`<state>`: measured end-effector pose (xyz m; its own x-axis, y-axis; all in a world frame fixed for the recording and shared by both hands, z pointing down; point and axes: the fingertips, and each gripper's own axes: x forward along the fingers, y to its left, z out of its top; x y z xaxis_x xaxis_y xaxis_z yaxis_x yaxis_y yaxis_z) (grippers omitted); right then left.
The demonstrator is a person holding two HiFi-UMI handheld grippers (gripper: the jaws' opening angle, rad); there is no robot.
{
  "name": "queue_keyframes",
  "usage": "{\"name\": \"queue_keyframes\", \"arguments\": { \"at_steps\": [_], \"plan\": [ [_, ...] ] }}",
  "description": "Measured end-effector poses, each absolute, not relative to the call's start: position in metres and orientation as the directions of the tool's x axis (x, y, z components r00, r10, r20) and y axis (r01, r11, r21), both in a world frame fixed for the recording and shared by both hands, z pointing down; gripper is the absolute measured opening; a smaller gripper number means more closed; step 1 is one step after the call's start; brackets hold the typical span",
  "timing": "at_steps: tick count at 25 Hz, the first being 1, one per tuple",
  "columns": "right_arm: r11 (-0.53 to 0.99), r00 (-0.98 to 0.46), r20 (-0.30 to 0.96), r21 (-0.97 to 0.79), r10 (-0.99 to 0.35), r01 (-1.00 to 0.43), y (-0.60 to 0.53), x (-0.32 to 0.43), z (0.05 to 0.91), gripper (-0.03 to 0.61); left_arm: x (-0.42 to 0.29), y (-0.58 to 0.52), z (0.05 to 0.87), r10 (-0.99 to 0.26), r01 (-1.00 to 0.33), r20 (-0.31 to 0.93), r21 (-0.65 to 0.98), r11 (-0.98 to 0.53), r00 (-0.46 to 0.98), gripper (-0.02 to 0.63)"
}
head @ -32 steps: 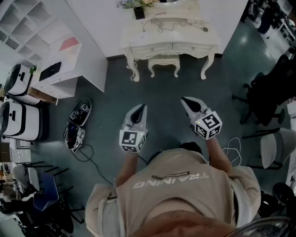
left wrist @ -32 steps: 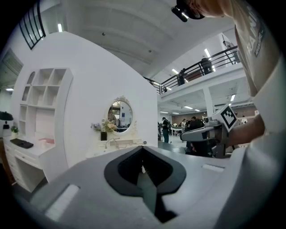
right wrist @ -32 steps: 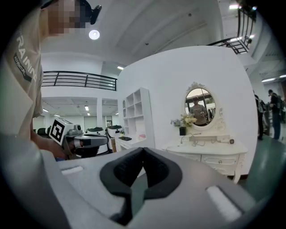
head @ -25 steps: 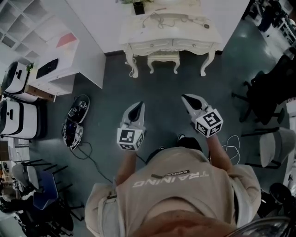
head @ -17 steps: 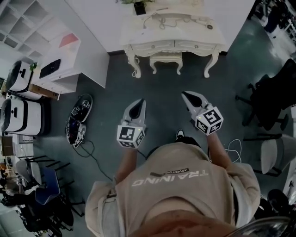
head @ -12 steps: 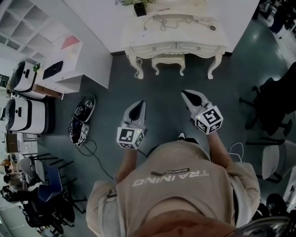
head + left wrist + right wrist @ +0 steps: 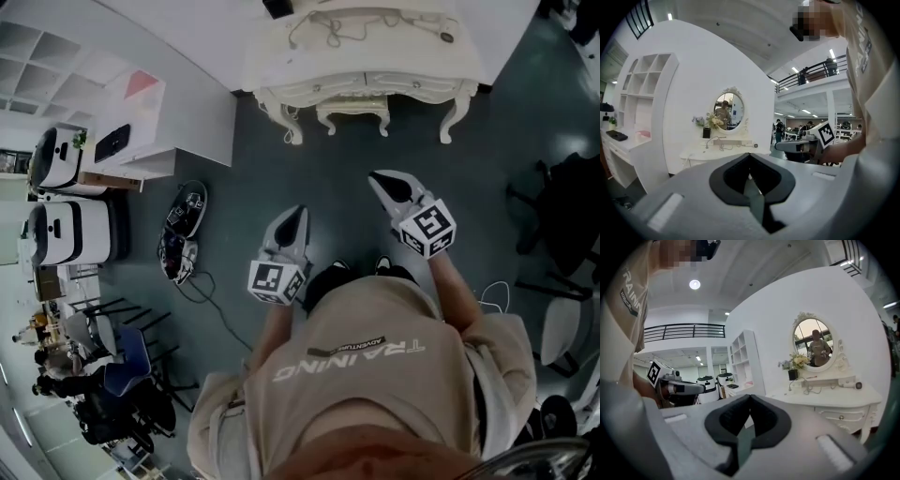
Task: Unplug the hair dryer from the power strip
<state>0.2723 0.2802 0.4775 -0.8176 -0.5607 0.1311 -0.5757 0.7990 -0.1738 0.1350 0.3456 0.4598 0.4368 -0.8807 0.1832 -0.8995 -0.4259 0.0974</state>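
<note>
Left gripper (image 7: 296,214) and right gripper (image 7: 382,181), jaws together on nothing, face the desk (image 7: 412,82) at twelve o'clock; tugging the tangled cord (image 7: 330,30) could drag the dryer (image 7: 847,384) off.

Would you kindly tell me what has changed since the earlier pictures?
The person has stepped toward the dressing table, which now sits higher and larger in the head view. Nothing was taken hold of. The left tool and right tool stay shut, empty, held out in front.

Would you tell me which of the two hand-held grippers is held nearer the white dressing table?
The right hand-held gripper: it reaches further toward the dressing table than the left hand-held gripper does.
</note>
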Motion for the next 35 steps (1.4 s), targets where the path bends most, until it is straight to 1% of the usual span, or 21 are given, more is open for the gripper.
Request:
{"name": "queue_keyframes", "arguments": {
  "at_steps": [3, 6, 12, 15, 19, 23, 28, 35],
  "plan": [
    [0.802, -0.824, 0.145, -0.189, -0.547, -0.566, 0.256, 0.25, 0.487, 0.002, 0.11, 0.331, 0.474, -0.879, -0.904, 0.211, 0.116, -0.411, 0.427, -0.002],
    [0.802, -0.815, 0.149, -0.149, -0.56, -0.579, 0.232, 0.221, 0.481, 0.002, 0.08, 0.308, 0.487, -0.866, -0.893, 0.216, 0.134, -0.43, 0.45, -0.003],
    [0.761, -0.765, 0.173, -0.103, -0.621, -0.641, 0.185, 0.171, 0.458, 0.002, 0.028, 0.239, 0.47, -0.834, -0.848, 0.154, 0.111, -0.518, 0.53, -0.002],
    [0.743, -0.753, 0.171, -0.13, -0.636, -0.657, 0.161, 0.139, 0.454, 0.002, -0.003, 0.2, 0.464, -0.819, -0.829, 0.129, 0.086, -0.552, 0.559, -0.003],
    [0.721, -0.744, 0.17, -0.186, -0.646, -0.668, 0.145, 0.1, 0.46, 0.002, -0.035, 0.162, 0.465, -0.796, -0.804, 0.117, 0.102, -0.585, 0.594, -0.003],
    [0.703, -0.744, 0.193, -0.245, -0.64, -0.668, 0.128, 0.091, 0.469, 0.002, -0.044, 0.14, 0.468, -0.79, -0.794, 0.096, 0.132, -0.593, 0.606, -0.003],
    [0.686, -0.729, 0.206, -0.25, -0.652, -0.684, 0.088, 0.093, 0.471, 0.002, -0.044, 0.113, 0.488, -0.771, -0.777, 0.126, 0.194, -0.599, 0.625, -0.003],
    [0.714, -0.768, 0.209, -0.283, -0.605, -0.64, 0.017, 0.091, 0.498, 0.002, -0.033, 0.051, 0.49, -0.783, -0.798, 0.159, 0.145, -0.585, 0.602, -0.003]
  ]
}}
